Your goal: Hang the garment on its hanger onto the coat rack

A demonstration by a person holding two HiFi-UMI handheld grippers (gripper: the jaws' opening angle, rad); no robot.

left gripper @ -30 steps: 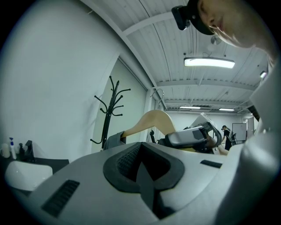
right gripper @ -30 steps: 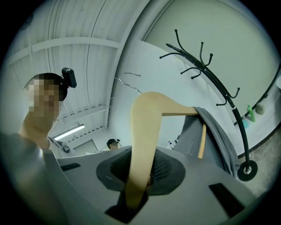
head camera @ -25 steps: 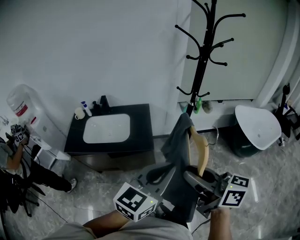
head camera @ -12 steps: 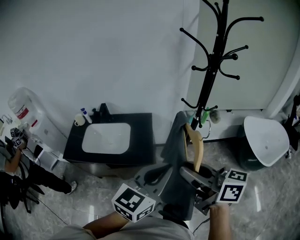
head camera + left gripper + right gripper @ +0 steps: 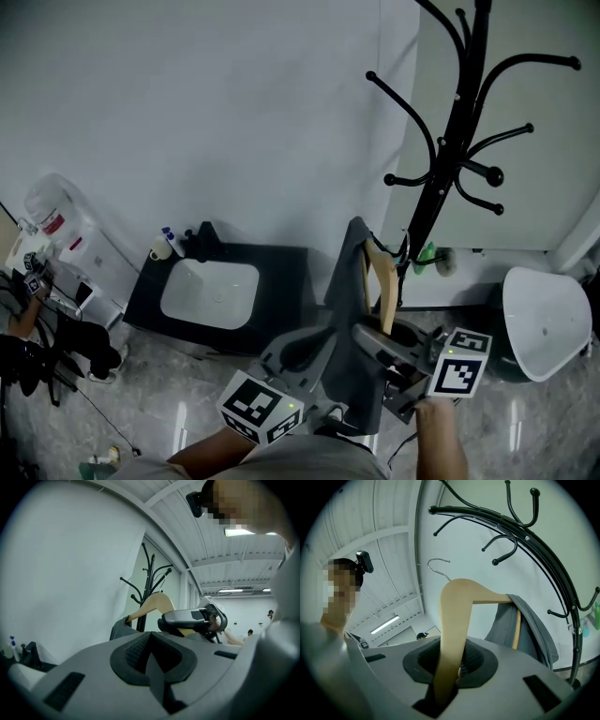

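- Two grippers in play. Our right gripper (image 5: pixel 451 667) has its fingers clamped on the wooden hanger (image 5: pixel 457 620), biting one arm near its tip.
- Our left gripper (image 5: pixel 152 658) has its fingers pressed together, and we can't spot anything caught between them.
- The hanger's long axis runs away from us toward the black coat rack (image 5: pixel 466 141). The held end sits low at the fingers and the other end is tipped up near the rack's pole.
- The wire hook (image 5: pixel 438 565) pokes up out of the hanger's crest and curls over. It's in free air, not on any peg yet.
- The grey garment (image 5: pixel 345 309) is draped over the far arm and hangs down between our two grippers, up off the floor and just short of the rack.
- Only the head view shows the room layout: a black desk (image 5: pixel 281 291) with a white basin (image 5: pixel 211 291) against the wall to the left, and a water dispenser (image 5: pixel 47 211) further left.
- Only the right gripper view shows the hook properly, plus the rack's curved pegs arching overhead and the wood running right down between the fingers.
- Only the left gripper view gives a side-on look at the right gripper sitting in front of the hanger's crest, with the rack standing behind. It also shows ceiling lights off to the right.
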